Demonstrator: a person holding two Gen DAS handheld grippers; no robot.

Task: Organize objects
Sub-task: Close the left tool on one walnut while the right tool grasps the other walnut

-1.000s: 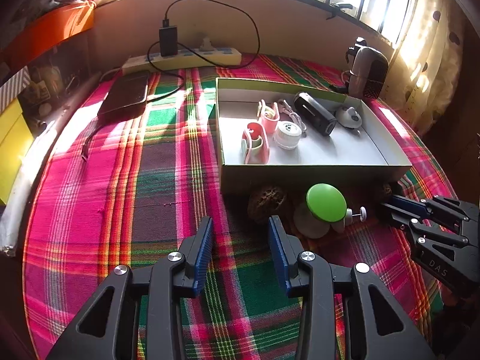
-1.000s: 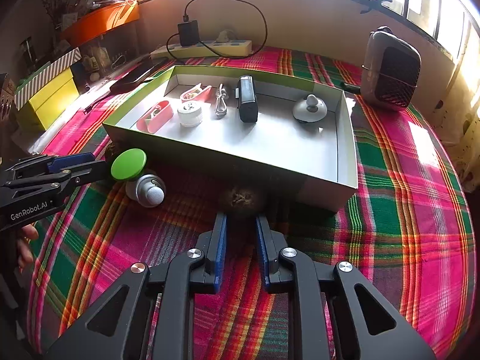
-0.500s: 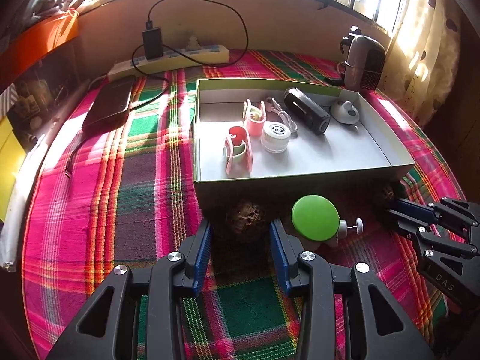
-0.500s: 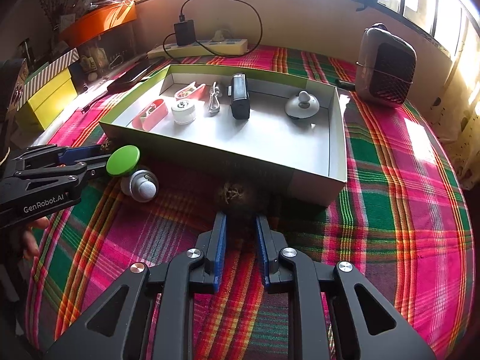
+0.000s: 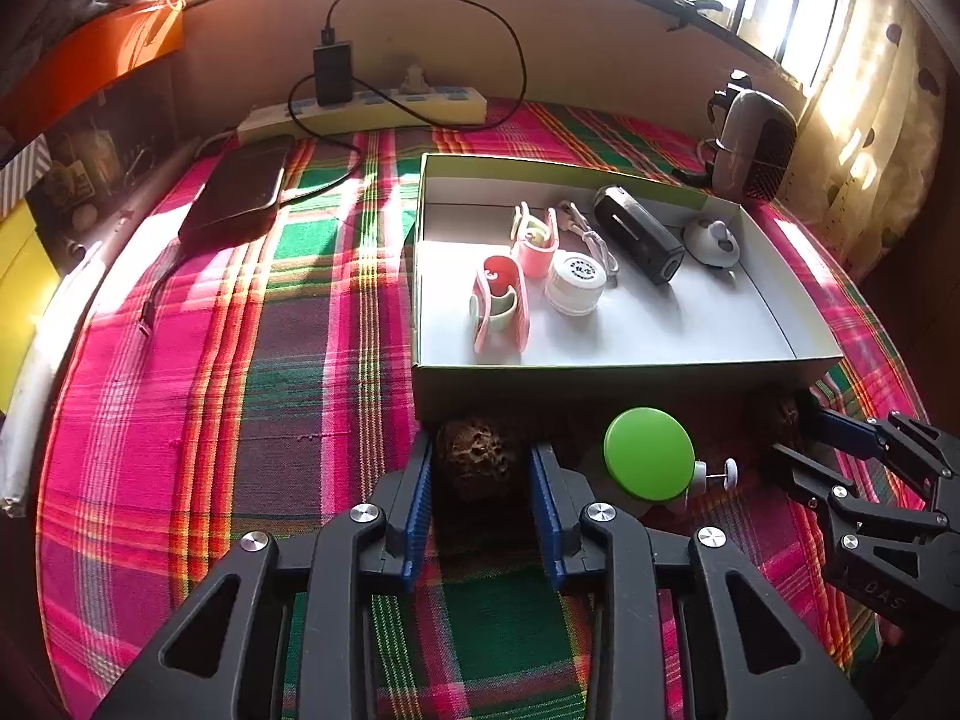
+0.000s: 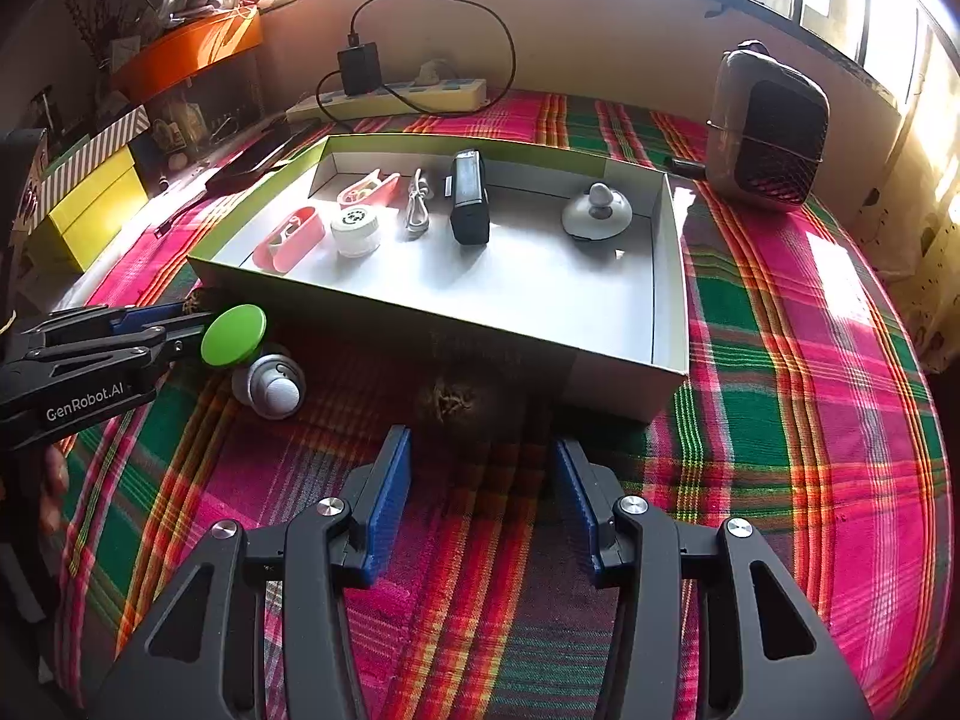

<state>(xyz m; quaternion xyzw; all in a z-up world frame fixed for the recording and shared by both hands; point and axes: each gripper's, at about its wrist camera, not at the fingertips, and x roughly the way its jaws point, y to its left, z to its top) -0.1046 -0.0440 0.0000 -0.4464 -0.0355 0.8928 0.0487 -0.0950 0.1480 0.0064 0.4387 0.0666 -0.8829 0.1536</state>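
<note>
Left claw (image 5: 480, 480) brackets a brown ball (image 5: 477, 456), right claw (image 6: 480, 504) gapes (box (image 5: 600, 381) holds gadgets).

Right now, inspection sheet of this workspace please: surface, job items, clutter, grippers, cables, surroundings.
Surface: plaid cloth, sunlit patches.
Job's things: open box holding two pink holders, white jar, black cylinder, grey knob piece; brown walnut and another brown walnut outside by the front wall; green-capped item between them.
Clutter: dark phone, small heater.
Grippers: left gripper open around a walnut; right gripper open, short of the other.
Cables: charger lead on power strip.
Surroundings: barred windows, curtain, orange shelf.
</note>
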